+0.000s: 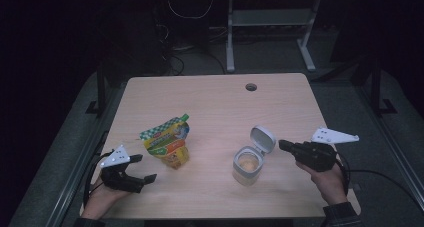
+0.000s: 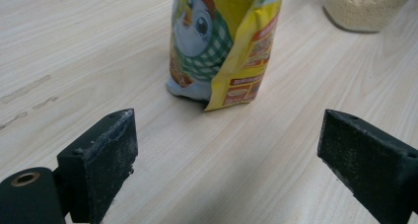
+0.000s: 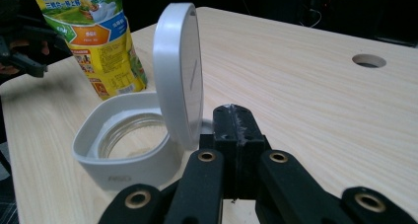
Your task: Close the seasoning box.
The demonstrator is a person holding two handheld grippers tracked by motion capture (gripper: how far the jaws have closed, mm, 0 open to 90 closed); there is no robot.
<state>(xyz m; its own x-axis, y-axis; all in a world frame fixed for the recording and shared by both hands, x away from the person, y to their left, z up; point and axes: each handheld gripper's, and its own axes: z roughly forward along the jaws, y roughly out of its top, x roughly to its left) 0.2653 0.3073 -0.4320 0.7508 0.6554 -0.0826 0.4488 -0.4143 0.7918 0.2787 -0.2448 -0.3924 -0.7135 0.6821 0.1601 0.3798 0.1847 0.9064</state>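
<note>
Right now, in the high view, the left gripper (image 1: 146, 168) sits at the lower left of the frame w/ its black jaws spread wide and nothing between them. No earlier shot to compare. The left gripper view agrees: two black pads (image 2: 101, 155) at the bottom corners, well apart, bare light wooden table (image 2: 69, 51) between them. Just ahead of them, upper centre of that view, stands the yellow-and-green printed foil pouch w/ a cartoon chicken (image 2: 224, 41), upright, base on the wood, not touching either pad.

In the high view the pouch (image 1: 169, 143) is left of centre, near the left gripper but apart from it. Right of centre stands the clear glass jar w/ a white squarish collar and pale grainy contents (image 1: 247, 165); its white hinged lid (image 1: 263, 138) is flipped up and open at the jar's upper right.

The right gripper (image 1: 281, 145) is at the right of the frame, tip pointing left, just beside the raised lid; contact can't be told. Its jaws are closed together, empty, as seen at the bottom centre of the right gripper view (image 3: 235, 116), w/ the lid (image 3: 178, 71) standing upright directly in front.
</note>
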